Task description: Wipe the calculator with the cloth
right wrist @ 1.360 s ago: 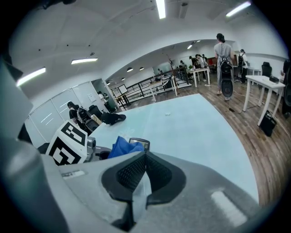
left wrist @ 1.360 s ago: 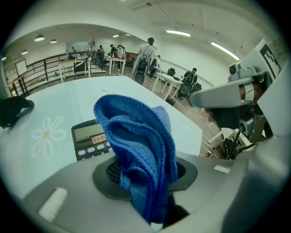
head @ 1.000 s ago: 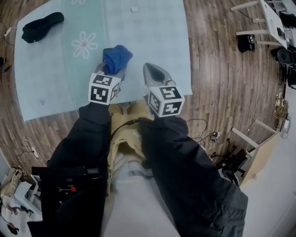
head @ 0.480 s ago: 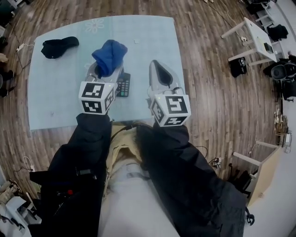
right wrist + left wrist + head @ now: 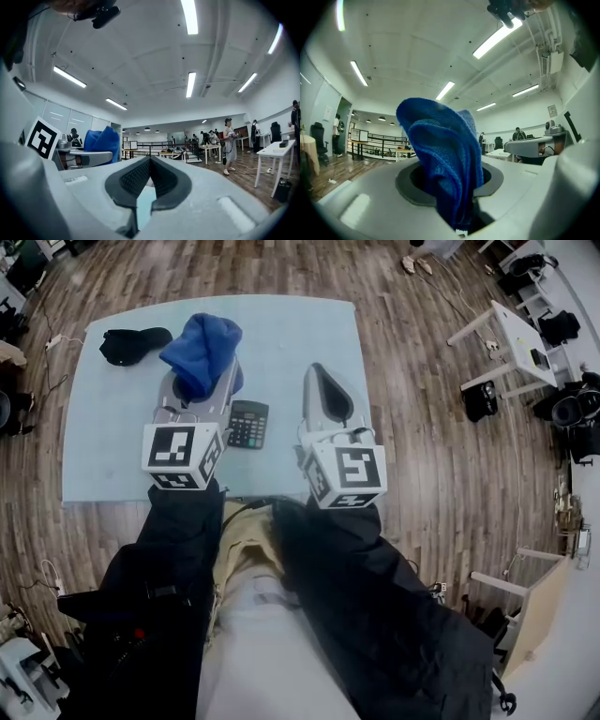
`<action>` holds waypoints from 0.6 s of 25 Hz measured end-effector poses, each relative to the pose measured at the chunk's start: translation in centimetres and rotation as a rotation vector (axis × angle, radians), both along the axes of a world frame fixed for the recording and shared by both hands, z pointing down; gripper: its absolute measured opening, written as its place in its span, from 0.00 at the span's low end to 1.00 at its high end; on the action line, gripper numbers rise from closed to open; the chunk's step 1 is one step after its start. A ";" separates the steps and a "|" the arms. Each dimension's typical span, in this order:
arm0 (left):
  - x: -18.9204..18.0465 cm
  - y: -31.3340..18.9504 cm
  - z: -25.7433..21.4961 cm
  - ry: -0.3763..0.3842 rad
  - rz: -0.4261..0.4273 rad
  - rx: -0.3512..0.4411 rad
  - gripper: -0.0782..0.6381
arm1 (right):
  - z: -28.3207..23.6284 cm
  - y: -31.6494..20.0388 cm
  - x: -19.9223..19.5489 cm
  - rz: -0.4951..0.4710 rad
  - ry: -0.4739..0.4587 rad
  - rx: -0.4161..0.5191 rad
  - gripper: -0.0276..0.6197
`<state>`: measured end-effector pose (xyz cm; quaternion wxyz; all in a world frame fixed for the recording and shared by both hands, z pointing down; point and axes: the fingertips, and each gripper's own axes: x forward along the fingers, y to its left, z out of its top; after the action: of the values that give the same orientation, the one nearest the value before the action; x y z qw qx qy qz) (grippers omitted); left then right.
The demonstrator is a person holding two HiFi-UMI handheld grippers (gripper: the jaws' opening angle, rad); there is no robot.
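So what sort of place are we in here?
Probably a big open-plan lab or workshop hall: wood-plank floor, white desks off to the side, long ceiling strip lights, and several people standing near tables.

Bright, even indoor light falls from long fluorescent ceiling strips (image 5: 499,37), which burn out to plain white glare in both gripper views. In the head view the pale blue surface (image 5: 291,343) is evenly lit, and the shadows on it are soft and faint. All three pictures bulge with wide-angle distortion: the brown plank floor (image 5: 441,427) curves toward the edges, and the gripper views darken to black at their corners. The blue terry cloth (image 5: 440,159) shows its weave sharply, while the very near foreground is smeared and out of focus.
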<state>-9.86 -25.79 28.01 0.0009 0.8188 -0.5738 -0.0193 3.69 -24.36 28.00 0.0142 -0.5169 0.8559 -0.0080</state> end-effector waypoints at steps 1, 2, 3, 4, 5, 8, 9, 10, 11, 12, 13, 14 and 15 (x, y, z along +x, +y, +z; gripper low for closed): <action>-0.2 0.2 -0.4 -0.002 -0.008 0.013 0.34 | -0.2 0.1 0.2 0.006 -0.005 0.009 0.04; -0.4 0.3 -0.6 -0.002 -0.016 0.024 0.34 | -0.4 0.2 0.3 0.011 -0.009 0.018 0.04; -0.7 0.4 -0.8 -0.001 -0.024 0.034 0.34 | -0.5 0.2 0.4 0.015 -0.013 0.025 0.04; -0.9 0.5 -1.0 0.000 -0.033 0.043 0.34 | -0.5 0.3 0.4 0.018 -0.015 0.031 0.03; -1.0 0.6 -1.1 0.001 -0.042 0.051 0.34 | -0.6 0.3 0.5 0.019 -0.017 0.036 0.03; -1.5 0.7 -1.4 0.009 -0.072 0.072 0.34 | -0.9 0.5 0.6 0.025 -0.019 0.055 0.03; -1.7 0.7 -1.5 0.012 -0.078 0.076 0.34 | -1.0 0.5 0.6 0.028 -0.020 0.061 0.03; -1.8 0.7 -1.5 0.013 -0.082 0.077 0.34 | -1.0 0.5 0.7 0.031 -0.022 0.064 0.03; -1.8 0.6 -1.5 0.014 -0.083 0.076 0.34 | -1.1 0.5 0.7 0.033 -0.024 0.066 0.03; -1.9 0.6 -1.5 0.015 -0.085 0.074 0.34 | -1.1 0.5 0.8 0.036 -0.026 0.067 0.03; -1.9 0.6 -1.4 0.015 -0.086 0.074 0.34 | -1.1 0.5 0.9 0.038 -0.028 0.066 0.03; -1.9 0.6 -1.5 0.016 -0.086 0.074 0.34 | -1.0 0.5 0.9 0.040 -0.028 0.066 0.03; -1.8 0.6 -1.5 0.016 -0.086 0.076 0.34 | -1.0 0.5 1.0 0.042 -0.028 0.065 0.03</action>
<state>-11.71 -25.15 26.52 -0.0264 0.7925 -0.6074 -0.0474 4.71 -23.90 27.02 0.0432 -0.5340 0.8443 0.0131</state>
